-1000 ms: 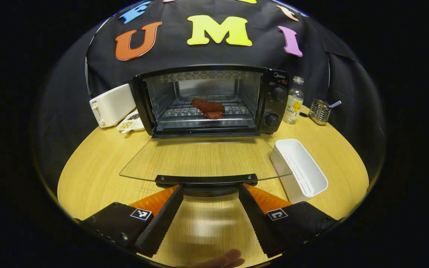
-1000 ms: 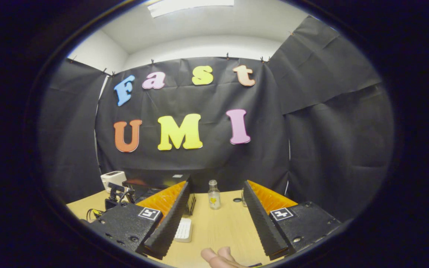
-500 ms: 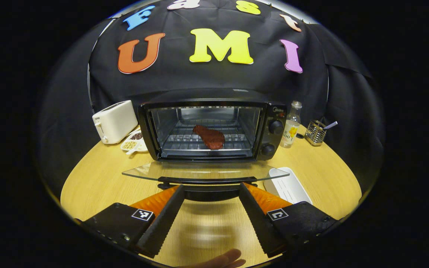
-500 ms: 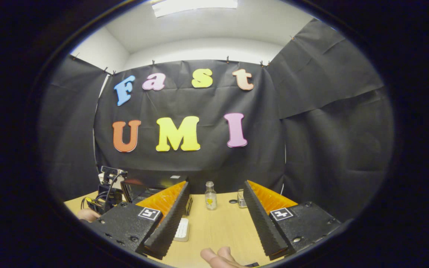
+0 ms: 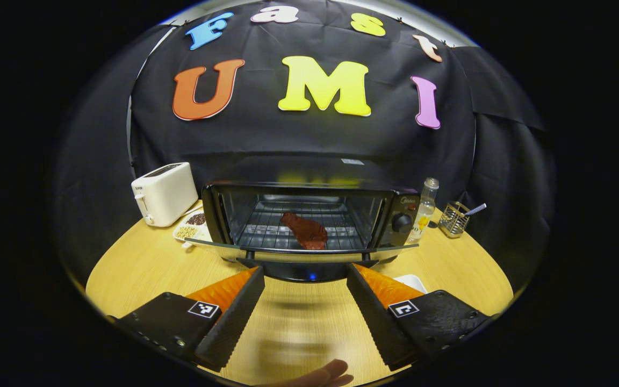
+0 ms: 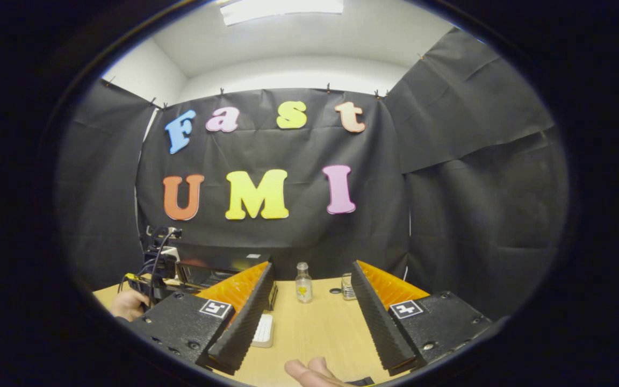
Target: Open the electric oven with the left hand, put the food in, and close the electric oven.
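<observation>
Left claw (image 5: 305,279) spread wide under the handle (image 5: 309,267) of the electric oven's (image 5: 309,215) half-raised glass door (image 5: 304,251), touching unclear, red food (image 5: 305,230) on the rack inside, right claw (image 6: 312,279) wide apart, empty, above the tabletop (image 6: 315,328), bottle (image 6: 303,282) beyond it.

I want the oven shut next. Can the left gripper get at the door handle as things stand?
Probably yes. The left gripper is open, and the handle of the half-raised door sits just ahead between its fingertips, with nothing between.
</observation>
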Tool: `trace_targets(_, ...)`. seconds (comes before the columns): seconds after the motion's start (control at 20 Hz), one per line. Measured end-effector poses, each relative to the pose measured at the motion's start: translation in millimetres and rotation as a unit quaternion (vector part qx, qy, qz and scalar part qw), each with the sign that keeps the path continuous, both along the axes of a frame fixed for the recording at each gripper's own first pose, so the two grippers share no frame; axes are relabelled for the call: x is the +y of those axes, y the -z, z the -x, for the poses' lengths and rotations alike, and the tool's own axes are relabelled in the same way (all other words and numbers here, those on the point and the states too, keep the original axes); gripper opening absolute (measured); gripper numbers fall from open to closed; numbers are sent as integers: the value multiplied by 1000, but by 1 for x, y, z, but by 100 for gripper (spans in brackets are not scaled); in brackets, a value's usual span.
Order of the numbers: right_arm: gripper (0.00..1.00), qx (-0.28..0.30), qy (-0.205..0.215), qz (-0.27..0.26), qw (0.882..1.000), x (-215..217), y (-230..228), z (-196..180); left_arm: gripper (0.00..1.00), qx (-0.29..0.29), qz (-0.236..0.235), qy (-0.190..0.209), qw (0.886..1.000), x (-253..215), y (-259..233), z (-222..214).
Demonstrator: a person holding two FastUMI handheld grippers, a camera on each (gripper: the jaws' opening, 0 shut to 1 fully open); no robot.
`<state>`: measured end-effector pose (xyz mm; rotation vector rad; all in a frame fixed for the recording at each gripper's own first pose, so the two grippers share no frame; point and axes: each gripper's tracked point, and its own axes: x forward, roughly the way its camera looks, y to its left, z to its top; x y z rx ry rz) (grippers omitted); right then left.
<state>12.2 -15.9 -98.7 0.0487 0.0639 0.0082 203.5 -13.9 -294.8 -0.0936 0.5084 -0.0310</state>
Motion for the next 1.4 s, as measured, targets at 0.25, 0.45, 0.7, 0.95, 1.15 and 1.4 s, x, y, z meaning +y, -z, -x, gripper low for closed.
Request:
trace_targets(0.25, 93, -3, -3, -6, 1000, 2, -2, 5, 99, -32, -15, 3, 999, 8, -19, -39)
trace_targets(0.45, 93, -7, 5, -3, 1000, -5, -4, 8, 98, -63, -20, -6, 998, 18, -54, -52)
trace_targets(0.7, 92, -19, -1, -11, 1000, -1, -13, 13, 97, -103, -11, -2, 995, 14, -111, -9)
trace_targets(0.95, 93, -22, -2, -12, 1000, 1, -24, 27, 97, -149, -9, 8, 989, 2, -173, 52)
trace_targets(1.15, 92, -25, -1, -14, 1000, 3, -30, 33, 97, -177, -17, -8, 984, 7, -210, 107)
trace_targets(1.4, 92, -20, 0, -17, 1000, 4, -30, 35, 96, -216, -34, -19, 976, 3, -221, 187)
